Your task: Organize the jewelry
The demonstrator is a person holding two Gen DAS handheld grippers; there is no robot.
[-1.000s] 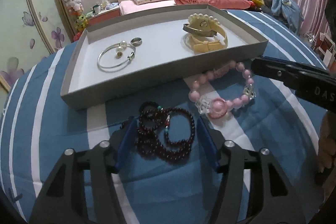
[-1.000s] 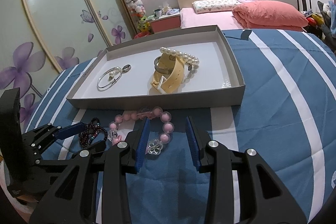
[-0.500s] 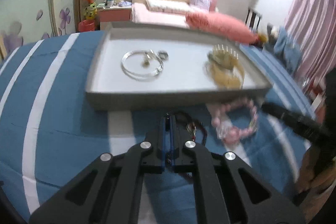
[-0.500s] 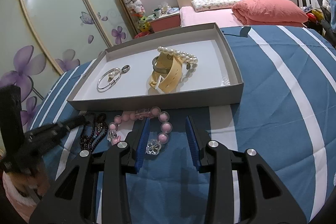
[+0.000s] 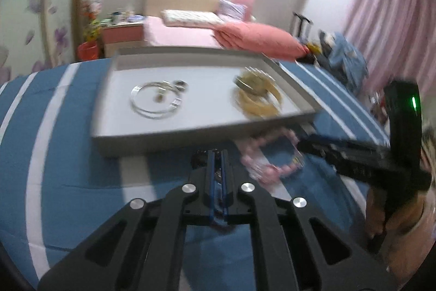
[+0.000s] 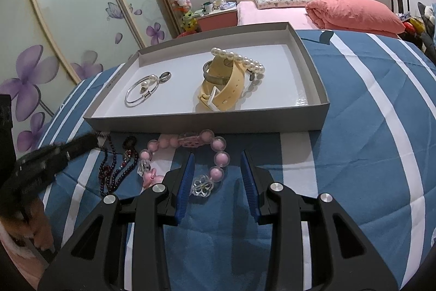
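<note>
A grey tray (image 6: 245, 123) lies on the blue striped bedspread and holds a silver bangle (image 6: 141, 92), a ring (image 6: 165, 76), a yellow strap (image 6: 222, 90) and a pearl bracelet (image 6: 239, 60). In front of it lie a pink bead bracelet (image 6: 215, 157) and a dark red bead necklace (image 6: 117, 171). My left gripper (image 5: 217, 157) is shut on the dark bead necklace (image 5: 199, 157), lifting one end. My right gripper (image 6: 218, 176) is open, its fingers either side of the pink bracelet's right part. The tray (image 5: 190, 135) and pink bracelet (image 5: 269, 160) show blurred in the left wrist view.
Behind the tray are a pink bed with a red quilt (image 6: 351, 12), a nightstand (image 6: 218, 18) and sliding wardrobe doors with purple flowers (image 6: 54, 32). Pink curtains (image 5: 389, 26) hang at the right.
My left gripper closed on the dark bead necklace and has risen and tilted, pulling the strand up toward the tray's front left corner. My right gripper has barely moved.
</note>
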